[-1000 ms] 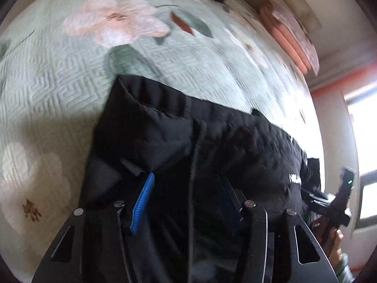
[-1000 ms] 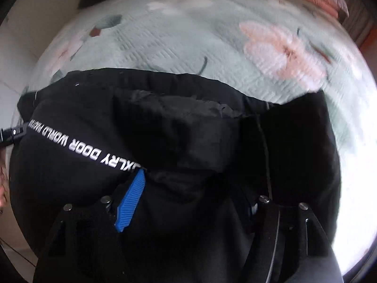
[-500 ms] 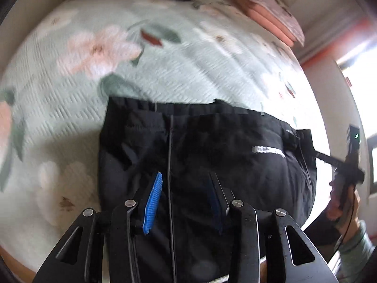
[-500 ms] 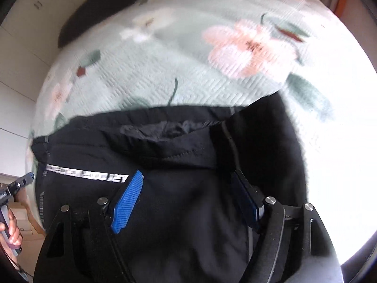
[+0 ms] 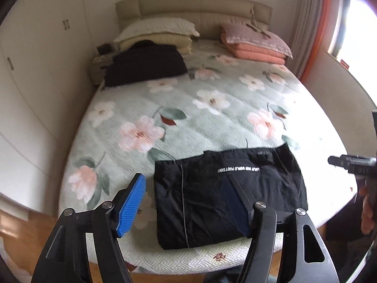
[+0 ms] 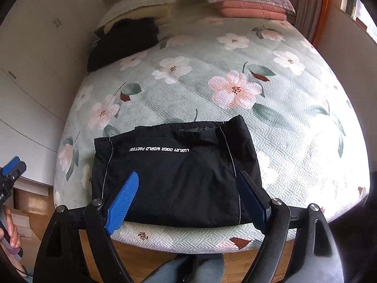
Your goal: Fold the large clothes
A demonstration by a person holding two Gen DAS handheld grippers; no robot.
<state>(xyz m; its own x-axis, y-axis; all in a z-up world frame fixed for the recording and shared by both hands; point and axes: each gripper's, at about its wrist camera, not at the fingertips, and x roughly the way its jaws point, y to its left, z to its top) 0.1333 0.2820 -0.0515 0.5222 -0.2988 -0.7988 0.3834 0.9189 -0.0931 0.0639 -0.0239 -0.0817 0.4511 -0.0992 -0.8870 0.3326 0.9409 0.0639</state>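
The black garment (image 5: 229, 193) is seen folded into a compact rectangle, laid flat on the floral bed cover (image 5: 188, 108) at the foot edge of the bed, roughly midway along that edge. A line of white lettering (image 6: 159, 149) is shown across its upper face, and thin pale piping is visible down each side.

The left tongs (image 5: 186, 204) are held spread, with nothing pinched between them; they are raised off the garment, the blue pad (image 5: 130, 206) seen over the bed cover beside the garment's left edge. The right tongs (image 6: 186, 199) are likewise held spread and empty, raised clear of the cloth at the foot edge, framing the near part of the garment in that view.

Toward the head of the bed, a second dark garment (image 5: 146, 64) is laid near the left corner, against a stack of cream pillows (image 5: 157, 31). A pink folded quilt (image 5: 256, 44) is set at the right corner by the headboard (image 5: 193, 7). White cupboards (image 5: 35, 59) are seen along the left side, and a curtain (image 5: 313, 23) with a bright window on the right. Wooden floor (image 6: 146, 259) is visible below the foot edge.
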